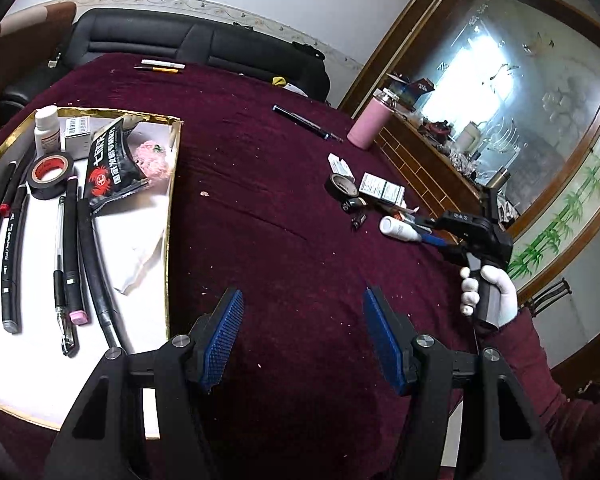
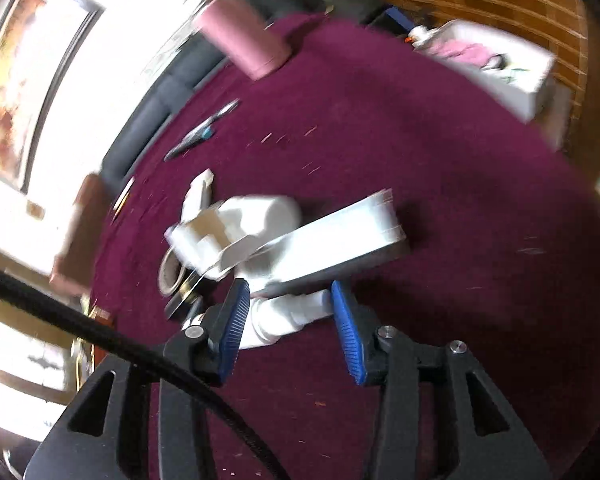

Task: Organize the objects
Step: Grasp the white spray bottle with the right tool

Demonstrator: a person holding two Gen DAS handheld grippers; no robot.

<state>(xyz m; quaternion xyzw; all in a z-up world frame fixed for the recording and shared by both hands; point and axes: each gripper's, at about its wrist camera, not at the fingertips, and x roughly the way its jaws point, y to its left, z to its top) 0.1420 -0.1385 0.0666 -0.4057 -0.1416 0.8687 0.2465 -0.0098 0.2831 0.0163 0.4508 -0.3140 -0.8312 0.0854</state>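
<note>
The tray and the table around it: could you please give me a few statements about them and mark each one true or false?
1. A roll of black tape lies in the tray. True.
2. The left gripper is closed on a pen. False: its jaws stand open over bare red cloth with nothing between them.
3. A pink cup stands on the table outside the tray. True.
4. The right gripper hovers over the tray. False: it is at the loose pile on the cloth, with a small white bottle between its open jaws.
5. The hand holding the right gripper wears a white glove. True.
</note>
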